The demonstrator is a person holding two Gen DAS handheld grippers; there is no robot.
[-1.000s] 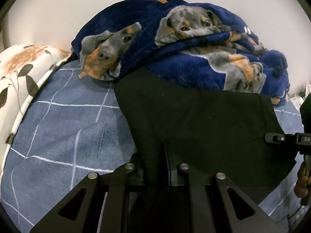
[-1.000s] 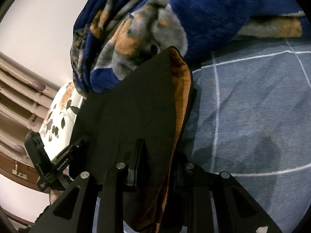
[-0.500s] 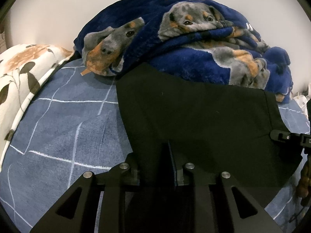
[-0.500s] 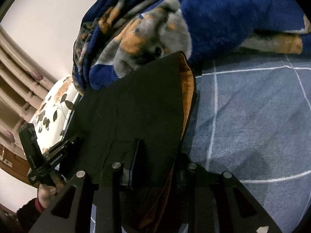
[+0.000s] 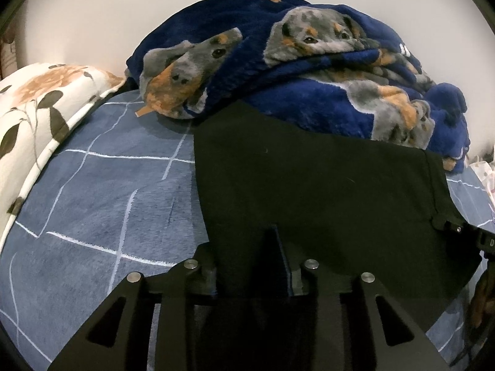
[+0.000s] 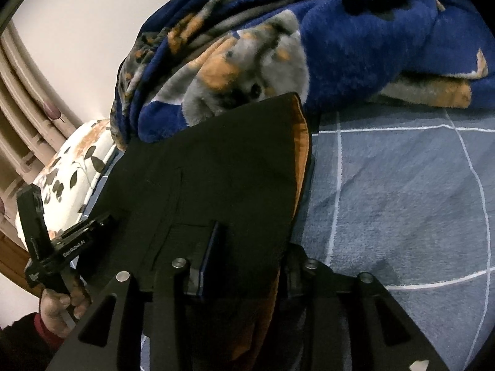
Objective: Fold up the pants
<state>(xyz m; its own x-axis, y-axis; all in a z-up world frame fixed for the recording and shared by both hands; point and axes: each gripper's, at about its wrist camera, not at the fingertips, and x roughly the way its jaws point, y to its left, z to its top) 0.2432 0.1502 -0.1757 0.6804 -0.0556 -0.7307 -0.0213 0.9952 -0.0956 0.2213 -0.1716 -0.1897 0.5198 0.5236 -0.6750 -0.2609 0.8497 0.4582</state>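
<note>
Black pants [image 5: 309, 185] lie folded flat on the blue grid-lined bedsheet [image 5: 102, 191], their far edge against a dog-print blanket. My left gripper [image 5: 244, 253] is at their near left edge, its jaws opening, with black cloth still lying slack between them. My right gripper [image 6: 253, 241] is at the waistband end of the pants [image 6: 232, 160], where an orange lining [image 6: 301, 142] shows along the edge. Its jaws are opening too, with cloth between them and the right finger hidden under it. Each view shows the other gripper at the pants' opposite edge.
A heaped blue dog-print blanket [image 5: 309, 71] fills the back of the bed against a white wall. A floral pillow [image 5: 37, 102] lies at the left. A hand [image 6: 58, 306] holds the left gripper's handle. Curtains [image 6: 27, 99] hang at the far left. Bare sheet [image 6: 402, 201] lies right of the pants.
The jaws of both grippers have spread a little around the cloth. The right wrist has rolled slightly. The pants have settled flatter on the sheet.
</note>
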